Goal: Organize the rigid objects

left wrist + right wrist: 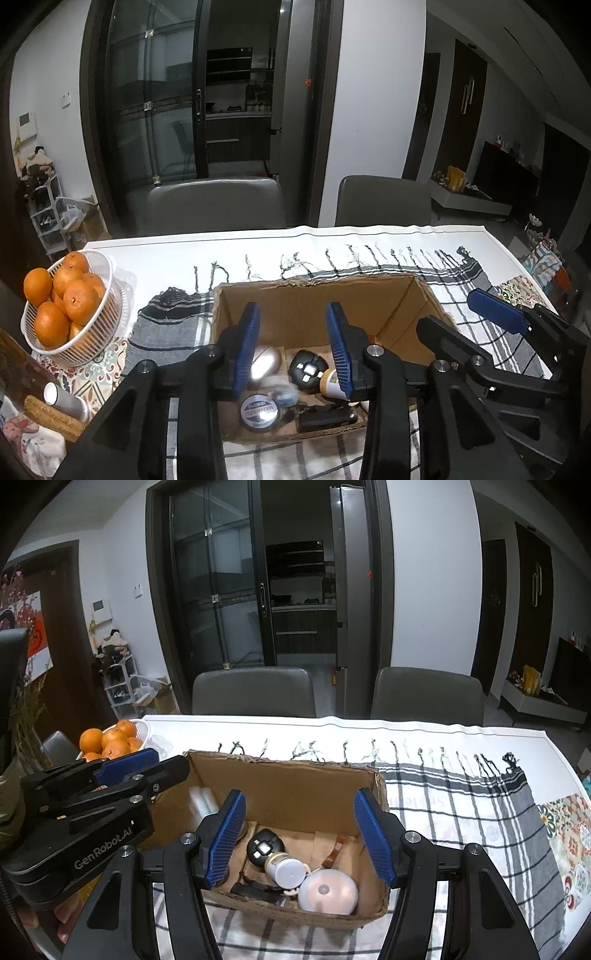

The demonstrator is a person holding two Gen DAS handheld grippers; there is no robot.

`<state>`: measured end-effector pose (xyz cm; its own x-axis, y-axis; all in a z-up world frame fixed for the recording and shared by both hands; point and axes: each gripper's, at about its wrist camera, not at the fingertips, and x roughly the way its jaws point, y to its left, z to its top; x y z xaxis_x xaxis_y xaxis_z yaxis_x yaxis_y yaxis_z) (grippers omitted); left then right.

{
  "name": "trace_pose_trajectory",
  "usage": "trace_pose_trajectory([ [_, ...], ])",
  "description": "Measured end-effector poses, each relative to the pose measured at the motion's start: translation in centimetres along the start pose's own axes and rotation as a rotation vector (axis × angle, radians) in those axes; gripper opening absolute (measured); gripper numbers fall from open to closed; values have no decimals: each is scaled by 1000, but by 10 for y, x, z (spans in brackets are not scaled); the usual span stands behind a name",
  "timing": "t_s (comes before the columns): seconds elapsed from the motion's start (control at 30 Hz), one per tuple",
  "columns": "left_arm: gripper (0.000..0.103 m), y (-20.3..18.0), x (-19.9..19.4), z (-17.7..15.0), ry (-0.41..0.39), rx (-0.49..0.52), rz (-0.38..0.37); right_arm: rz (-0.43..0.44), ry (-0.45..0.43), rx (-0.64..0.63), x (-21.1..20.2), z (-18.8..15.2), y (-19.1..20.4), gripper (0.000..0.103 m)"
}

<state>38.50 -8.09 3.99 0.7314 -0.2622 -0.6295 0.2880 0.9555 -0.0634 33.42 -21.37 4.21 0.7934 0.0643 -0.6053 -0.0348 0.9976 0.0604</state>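
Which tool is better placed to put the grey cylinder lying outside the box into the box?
Probably the left tool: the grey metal cylinder lies on the table's left edge below the white basket of oranges, left of the brown cardboard box. The right tool sits farther away.

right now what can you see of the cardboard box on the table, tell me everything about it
The cardboard box is brown, open-topped, with rough, torn upper edges. It sits upright on a black-and-white checked cloth over the table. A cardboard strip divides its floor. Inside lie a round black gadget, a white-capped bottle on its side, a pale round disc, a flat black item, a silver oval piece and a round tin. Both grippers hover over its near edge; neither visibly touches it.
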Motion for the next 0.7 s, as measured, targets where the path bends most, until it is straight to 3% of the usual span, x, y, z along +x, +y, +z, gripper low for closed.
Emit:
trace_pose_trajectory([
  [0.33, 49, 7, -23, -15, -18, -12, 62, -9, -6, -9, -8, -4, 3, 62],
  [0.7, 57, 5, -70, -37, -67, -15, 109, -16, -49, -31, -46, -17, 15, 62],
])
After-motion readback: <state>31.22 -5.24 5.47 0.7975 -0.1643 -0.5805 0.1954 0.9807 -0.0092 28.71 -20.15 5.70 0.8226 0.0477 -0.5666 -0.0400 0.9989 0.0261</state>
